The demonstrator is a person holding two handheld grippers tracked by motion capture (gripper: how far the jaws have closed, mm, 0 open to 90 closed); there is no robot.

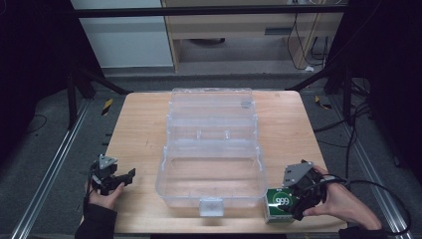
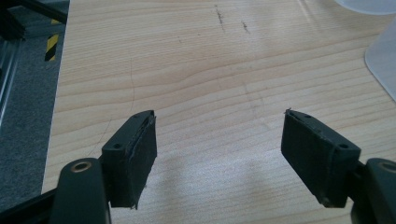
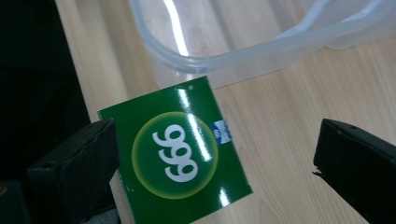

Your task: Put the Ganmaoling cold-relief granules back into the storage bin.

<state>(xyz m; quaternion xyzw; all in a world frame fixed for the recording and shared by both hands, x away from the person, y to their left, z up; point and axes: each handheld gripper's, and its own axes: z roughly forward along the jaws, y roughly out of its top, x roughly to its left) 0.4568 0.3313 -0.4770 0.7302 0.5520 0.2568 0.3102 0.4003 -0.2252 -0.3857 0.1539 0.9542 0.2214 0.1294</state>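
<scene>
The right hand point(image 1: 343, 201) reaches in low at the table's point(image 1: 139, 129) near edge, its right gripper point(image 1: 300, 195) tilted down over the green box point(image 3: 180, 156) — jaws spread wide, unpinched — just beside the clear case point(image 1: 211, 172). The left gripper point(image 1: 121, 178) rests level, jaws apart, holding nothing.

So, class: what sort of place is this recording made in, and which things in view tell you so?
Probably a lab or recording workstation, not a home: a light wooden table stands inside a dark metal frame, loose black cables trail over the grey floor, and yellow-black hazard tape marks it.
</scene>
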